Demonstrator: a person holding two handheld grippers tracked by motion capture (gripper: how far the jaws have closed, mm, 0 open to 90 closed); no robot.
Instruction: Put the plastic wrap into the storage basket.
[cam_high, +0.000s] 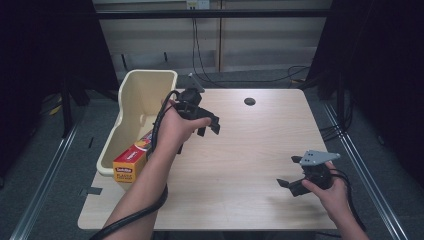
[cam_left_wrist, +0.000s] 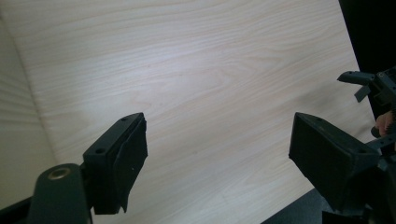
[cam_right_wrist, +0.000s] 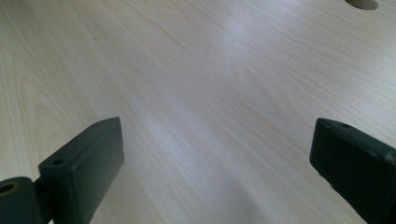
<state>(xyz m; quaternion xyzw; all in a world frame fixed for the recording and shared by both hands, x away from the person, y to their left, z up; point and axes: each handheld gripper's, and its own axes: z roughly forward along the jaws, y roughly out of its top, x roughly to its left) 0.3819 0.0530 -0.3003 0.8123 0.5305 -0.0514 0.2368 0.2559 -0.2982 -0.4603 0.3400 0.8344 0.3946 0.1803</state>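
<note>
While the pale wood table (cam_high: 250, 145) spreads wide across the high view, both grippers hang over it with nothing between their jaws. Biggest thing on it is the cream plastic bin (cam_high: 137, 107), sitting at the far left corner and running along the left edge, its far end hanging past the table. Leaning out of the bin's near end is an orange and yellow box (cam_high: 131, 162), one end poking over the rim toward the near left, the other end down inside. Just right of the bin, in the far left part of the table, the left gripper (cam_high: 207, 125) is held above the wood by the person's left hand (cam_high: 175, 127), jaws spread wide and pointing right, holding nothing; the box lies near it, to its near left, not touched. In the left gripper view bare wood grain shows between the spread jaws, with the bin wall (cam_left_wrist: 18, 140) pale at the left edge. Over at the near right, the right gripper (cam_high: 290, 172) points left, jaws wide apart, empty, well apart from the box. Smallest of all, a dark round hole (cam_high: 249, 101) in the table's far middle.
</note>
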